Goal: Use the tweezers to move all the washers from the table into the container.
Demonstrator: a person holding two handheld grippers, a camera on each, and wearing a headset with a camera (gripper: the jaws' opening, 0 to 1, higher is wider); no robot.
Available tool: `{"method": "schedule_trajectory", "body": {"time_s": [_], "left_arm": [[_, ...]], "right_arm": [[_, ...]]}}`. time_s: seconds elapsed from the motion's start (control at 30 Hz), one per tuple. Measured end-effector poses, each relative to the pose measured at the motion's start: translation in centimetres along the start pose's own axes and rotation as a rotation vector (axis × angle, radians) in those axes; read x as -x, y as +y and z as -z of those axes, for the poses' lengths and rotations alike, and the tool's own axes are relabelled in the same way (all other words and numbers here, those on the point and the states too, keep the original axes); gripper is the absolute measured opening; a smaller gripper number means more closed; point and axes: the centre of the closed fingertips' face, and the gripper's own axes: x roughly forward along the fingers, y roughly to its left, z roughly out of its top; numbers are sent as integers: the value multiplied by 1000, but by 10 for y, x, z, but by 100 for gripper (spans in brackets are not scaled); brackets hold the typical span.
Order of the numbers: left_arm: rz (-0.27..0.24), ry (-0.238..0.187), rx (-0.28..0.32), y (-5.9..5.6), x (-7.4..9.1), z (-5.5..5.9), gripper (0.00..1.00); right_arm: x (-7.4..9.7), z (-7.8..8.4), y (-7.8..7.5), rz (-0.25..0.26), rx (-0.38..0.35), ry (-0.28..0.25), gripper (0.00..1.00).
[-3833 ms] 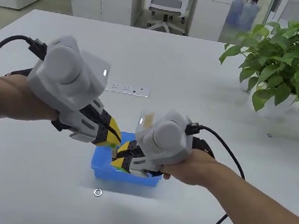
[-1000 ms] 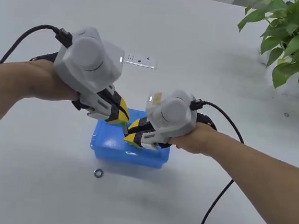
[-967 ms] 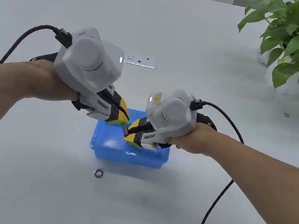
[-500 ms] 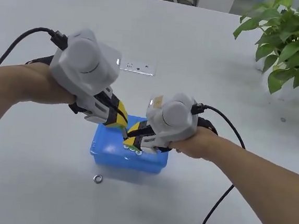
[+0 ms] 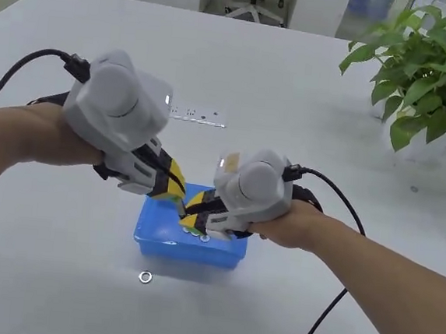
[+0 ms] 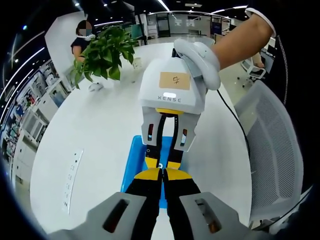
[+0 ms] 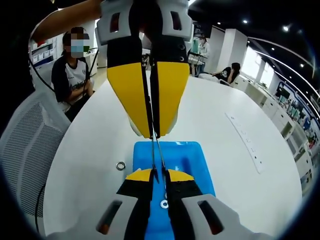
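Both grippers meet over the container [image 7: 182,155], jaws facing each other. Judged reason: left gripper [image 6: 162,172] steadies the tweezers [image 7: 152,155] while right gripper [image 7: 160,176] works the legs, with the tips kept above the blue floor for a drop.

Left jaws nearly together, clamped on the upper legs. Right jaws drawn close, pinching the lower legs. Cannot tell whether the tips carry anything.

One washer [image 7: 120,165] lies on the table [image 7: 90,150], just off the container's near-left side. A second washer [image 7: 164,203] lies inside the container.

A leafy plant [image 5: 419,67] stands well apart from a white power strip [image 5: 198,115].
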Motion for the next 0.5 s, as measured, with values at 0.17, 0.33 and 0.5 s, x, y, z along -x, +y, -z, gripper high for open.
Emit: {"method": "schedule_trajectory", "body": {"time_s": [0.17, 0.33, 0.5], "left_arm": [[-5, 7, -3, -6, 6, 1, 5], [-7, 12, 1, -13, 11, 2, 5], [-12, 16, 9, -21, 16, 5, 5]], "right_arm": [[0, -6, 7, 0, 7, -7, 11], [-1, -11, 15, -5, 17, -12, 11], [-3, -15, 23, -13, 23, -17, 11]]}}
